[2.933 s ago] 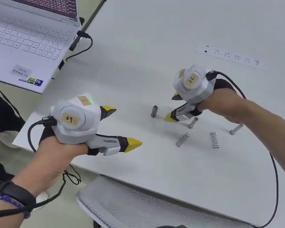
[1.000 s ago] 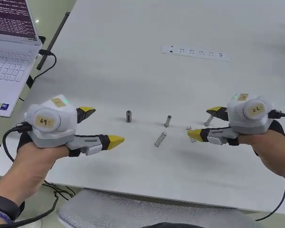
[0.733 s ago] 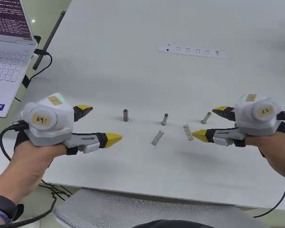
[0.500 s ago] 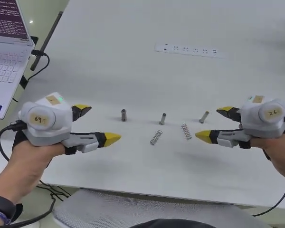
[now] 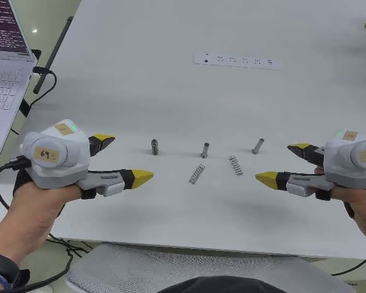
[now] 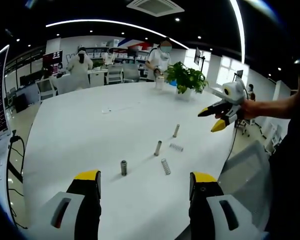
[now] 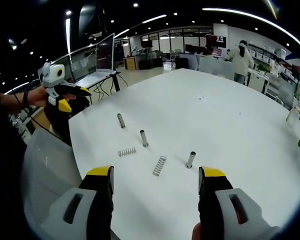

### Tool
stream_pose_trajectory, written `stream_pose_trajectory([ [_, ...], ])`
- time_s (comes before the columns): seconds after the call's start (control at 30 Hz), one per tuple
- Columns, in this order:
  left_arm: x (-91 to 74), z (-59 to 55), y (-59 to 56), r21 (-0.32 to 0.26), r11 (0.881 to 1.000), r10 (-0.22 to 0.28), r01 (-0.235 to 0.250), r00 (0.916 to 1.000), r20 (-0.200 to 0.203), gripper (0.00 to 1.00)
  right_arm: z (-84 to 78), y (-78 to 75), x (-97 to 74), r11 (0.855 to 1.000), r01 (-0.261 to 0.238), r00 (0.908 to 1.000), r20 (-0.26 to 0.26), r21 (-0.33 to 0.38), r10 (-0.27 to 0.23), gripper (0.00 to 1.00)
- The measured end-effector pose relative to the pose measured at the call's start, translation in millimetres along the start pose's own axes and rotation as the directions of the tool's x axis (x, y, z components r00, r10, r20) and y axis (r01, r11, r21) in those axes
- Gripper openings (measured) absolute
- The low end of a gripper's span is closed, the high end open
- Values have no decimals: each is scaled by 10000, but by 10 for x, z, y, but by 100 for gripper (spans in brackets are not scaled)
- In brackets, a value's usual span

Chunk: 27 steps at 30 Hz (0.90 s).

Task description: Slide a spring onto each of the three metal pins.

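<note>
An open silver laptop (image 5: 0,67) sits at the far left edge of the white table (image 5: 171,91). The left gripper (image 5: 125,158), white with yellow-tipped black jaws, is held above the near table edge, its jaws spread apart around nothing. To its right stands the leftmost short metal pin (image 5: 154,146), its shaft ribbed like a coil. Next lies a loose steel spring (image 5: 197,173), just in front of the bare middle pin (image 5: 205,150). A second loose spring (image 5: 235,165) lies between that and the right pin (image 5: 257,146). The right gripper (image 5: 282,163) hovers near these, jaws likewise parted and empty. A white power strip (image 5: 236,60) lies well beyond.
</note>
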<state>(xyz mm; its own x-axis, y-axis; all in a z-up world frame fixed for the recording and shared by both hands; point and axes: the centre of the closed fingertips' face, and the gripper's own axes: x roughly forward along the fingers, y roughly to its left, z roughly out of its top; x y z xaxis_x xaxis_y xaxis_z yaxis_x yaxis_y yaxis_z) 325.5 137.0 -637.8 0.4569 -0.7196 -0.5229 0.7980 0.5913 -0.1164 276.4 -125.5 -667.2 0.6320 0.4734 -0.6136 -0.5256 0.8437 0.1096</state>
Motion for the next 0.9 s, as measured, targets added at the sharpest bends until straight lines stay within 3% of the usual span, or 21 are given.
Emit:
stream_pose_trajectory([
  [0.17, 13, 9, -19, 4, 10000, 0, 0, 10000, -11, 69, -100, 17, -42, 9999, -6, 9999, -142, 113, 8, 69],
  [0.9, -39, -14, -65, -112, 9997, 218, -218, 9998, -2, 69, -97, 77, -86, 9988, -37, 9997, 232, 483, 25, 72],
])
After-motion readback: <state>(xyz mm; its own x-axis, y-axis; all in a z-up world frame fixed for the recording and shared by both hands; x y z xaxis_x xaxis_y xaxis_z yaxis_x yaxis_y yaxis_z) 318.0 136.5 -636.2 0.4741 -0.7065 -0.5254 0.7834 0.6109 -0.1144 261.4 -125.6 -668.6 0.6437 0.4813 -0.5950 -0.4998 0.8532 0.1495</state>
